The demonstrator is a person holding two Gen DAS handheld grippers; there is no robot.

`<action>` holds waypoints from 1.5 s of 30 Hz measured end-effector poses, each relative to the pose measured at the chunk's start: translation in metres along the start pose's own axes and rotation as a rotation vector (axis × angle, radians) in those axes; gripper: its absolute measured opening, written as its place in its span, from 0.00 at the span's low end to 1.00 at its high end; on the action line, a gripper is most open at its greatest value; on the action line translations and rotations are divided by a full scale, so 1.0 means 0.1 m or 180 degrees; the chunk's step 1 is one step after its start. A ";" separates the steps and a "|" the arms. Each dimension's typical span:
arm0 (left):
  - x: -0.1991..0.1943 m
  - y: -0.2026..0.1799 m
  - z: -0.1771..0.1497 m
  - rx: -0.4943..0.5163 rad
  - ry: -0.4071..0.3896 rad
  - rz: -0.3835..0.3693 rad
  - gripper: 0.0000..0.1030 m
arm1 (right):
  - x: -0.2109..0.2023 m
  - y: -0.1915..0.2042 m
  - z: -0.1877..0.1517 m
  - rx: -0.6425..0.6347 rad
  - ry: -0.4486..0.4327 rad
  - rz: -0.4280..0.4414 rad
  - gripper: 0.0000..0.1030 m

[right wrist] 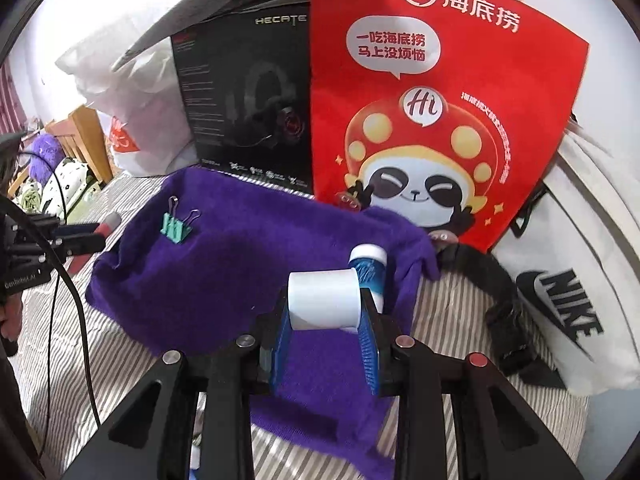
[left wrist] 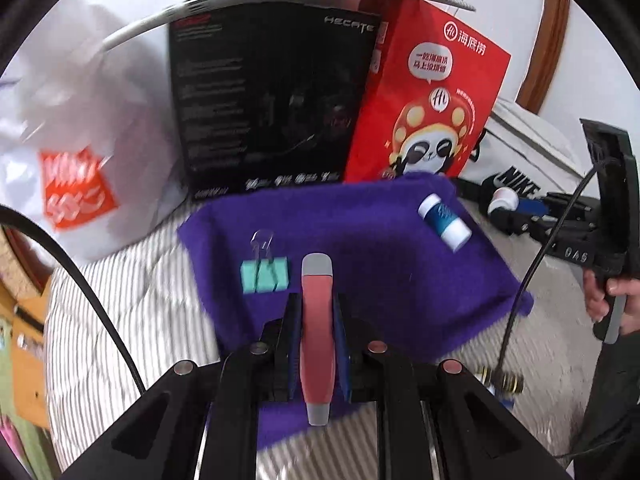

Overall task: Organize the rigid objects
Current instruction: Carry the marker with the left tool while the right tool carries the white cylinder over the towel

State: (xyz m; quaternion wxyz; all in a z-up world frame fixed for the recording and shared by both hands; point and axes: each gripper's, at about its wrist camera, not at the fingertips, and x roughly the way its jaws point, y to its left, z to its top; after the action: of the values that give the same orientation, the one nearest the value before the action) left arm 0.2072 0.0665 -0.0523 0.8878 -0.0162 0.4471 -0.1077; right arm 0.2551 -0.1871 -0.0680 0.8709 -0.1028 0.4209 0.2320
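The left gripper (left wrist: 317,312) is clamped on a red utility knife with grey ends (left wrist: 318,320), which runs lengthwise between the jaws, its grey tip poking out ahead over the purple towel (left wrist: 360,232). The right gripper (right wrist: 325,316) grips a white cylinder (right wrist: 322,299), held crosswise between the blue pads, also above the towel.

The towel lies spread on a striped bed (right wrist: 452,304). On it, a green binder clip (right wrist: 175,229) rests near the far left part, and a small blue bottle with white ends (left wrist: 444,222) lies on its side near the far right edge. In the right wrist view this bottle sits just behind the held cylinder.

Behind the towel stand the containers: a black box printed HECATE (right wrist: 248,112), upright and closed; a red paper bag with a panda picture (right wrist: 432,120) just beside it to the right; a white plastic bag with an orange logo (left wrist: 76,152) to the left; and a white Nike bag (right wrist: 568,288) at far right. What any of them holds cannot be seen. A person's hand (left wrist: 612,296) grasps the right gripper's handle.
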 end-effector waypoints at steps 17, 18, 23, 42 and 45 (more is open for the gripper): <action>0.74 0.15 0.21 -0.0047 0.0233 -0.0247 0.15 | 0.54 -0.17 0.04 0.0086 0.0227 0.0062 0.30; 0.76 0.17 0.20 -0.0072 0.0245 -0.0242 0.15 | 0.55 -0.17 0.04 0.0087 0.0232 0.0067 0.30; 0.82 0.17 0.19 -0.0042 0.0284 -0.0258 0.15 | 0.58 -0.09 0.06 0.0021 0.0239 0.0091 0.30; 0.88 0.16 0.19 0.0001 0.0496 -0.0284 0.15 | 1.11 0.13 -0.04 -0.0070 0.0626 0.0105 0.30; 0.90 0.17 0.18 0.0000 0.0508 -0.0259 0.15 | 1.10 0.13 -0.02 -0.0078 0.0632 0.0105 0.30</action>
State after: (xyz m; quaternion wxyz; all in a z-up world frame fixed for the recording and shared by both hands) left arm 0.2767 0.0634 -0.1147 0.8443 -0.0258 0.5153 -0.1446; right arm 0.3068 -0.1417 -0.1552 0.8197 -0.1289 0.5038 0.2402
